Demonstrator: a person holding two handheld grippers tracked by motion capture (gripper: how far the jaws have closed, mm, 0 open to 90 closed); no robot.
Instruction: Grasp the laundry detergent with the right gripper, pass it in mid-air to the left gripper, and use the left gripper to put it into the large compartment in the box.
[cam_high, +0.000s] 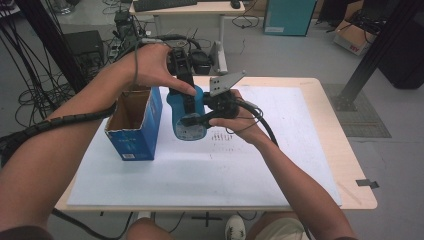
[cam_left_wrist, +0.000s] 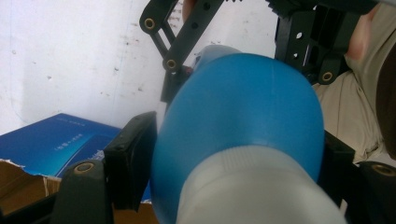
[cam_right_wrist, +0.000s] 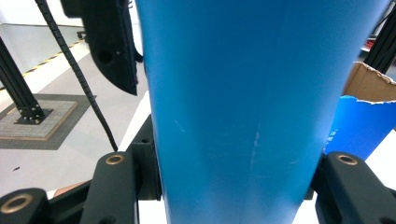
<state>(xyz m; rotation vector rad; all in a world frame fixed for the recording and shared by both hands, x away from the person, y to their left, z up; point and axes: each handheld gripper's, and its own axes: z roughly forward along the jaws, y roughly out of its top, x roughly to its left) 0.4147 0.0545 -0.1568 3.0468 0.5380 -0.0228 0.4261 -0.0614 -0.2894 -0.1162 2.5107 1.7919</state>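
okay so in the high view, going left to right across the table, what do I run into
open blue cardboard box → blue bottle, held above the white sheet with both grippers closed on it → right gripper and the hand behind it → bare white sheet → table edge

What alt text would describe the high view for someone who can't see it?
Over a white table, a person's two hands each hold a hand-held gripper, left and right, both clamped on a blue bottle. An open blue cardboard box stands beside it.
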